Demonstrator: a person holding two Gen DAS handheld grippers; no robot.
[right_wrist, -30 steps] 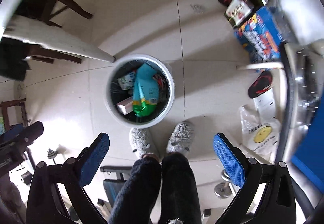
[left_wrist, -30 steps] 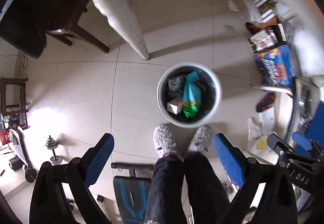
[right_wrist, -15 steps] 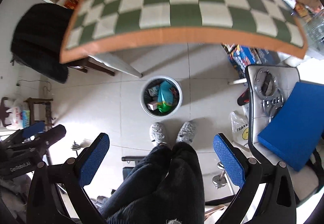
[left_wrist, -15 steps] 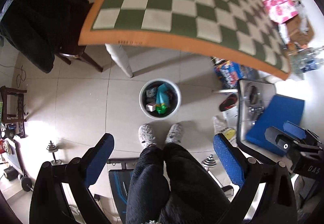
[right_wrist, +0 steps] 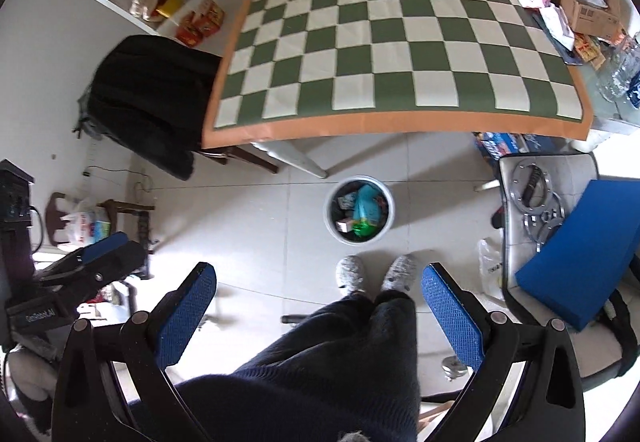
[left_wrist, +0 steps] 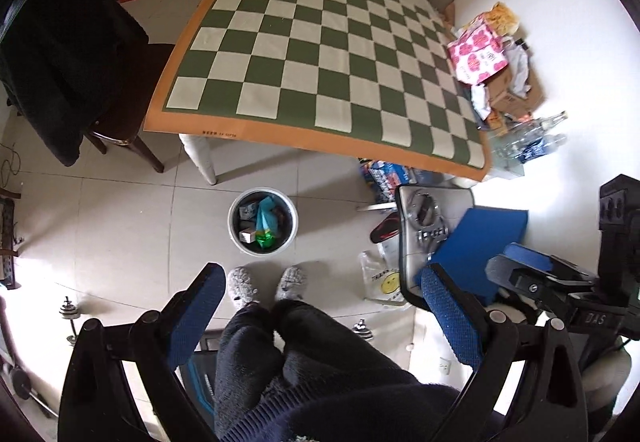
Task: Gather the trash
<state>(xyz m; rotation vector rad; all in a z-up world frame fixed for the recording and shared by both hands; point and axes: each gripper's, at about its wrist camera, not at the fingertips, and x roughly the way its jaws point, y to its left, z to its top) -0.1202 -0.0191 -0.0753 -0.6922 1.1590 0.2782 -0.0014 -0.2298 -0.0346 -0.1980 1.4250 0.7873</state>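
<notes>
Both your grippers are held high, looking down past your legs: left gripper (left_wrist: 320, 306) w/ jaws spread wide, nothing between them; right gripper (right_wrist: 318, 306) same, apart & empty. Trash bin (left_wrist: 263, 220) sits on the tile floor just ahead of your slippers (left_wrist: 264, 284), near the table leg (left_wrist: 200, 160). It's got a teal-green bag (left_wrist: 265, 224) & small boxes inside. Checkered table (left_wrist: 320, 70) is bare across the middle; a pink bag (left_wrist: 478, 58) & cardboard boxes (left_wrist: 516, 94) crowd its right edge. Black coat (left_wrist: 68, 54) hangs on a chair at left.
</notes>
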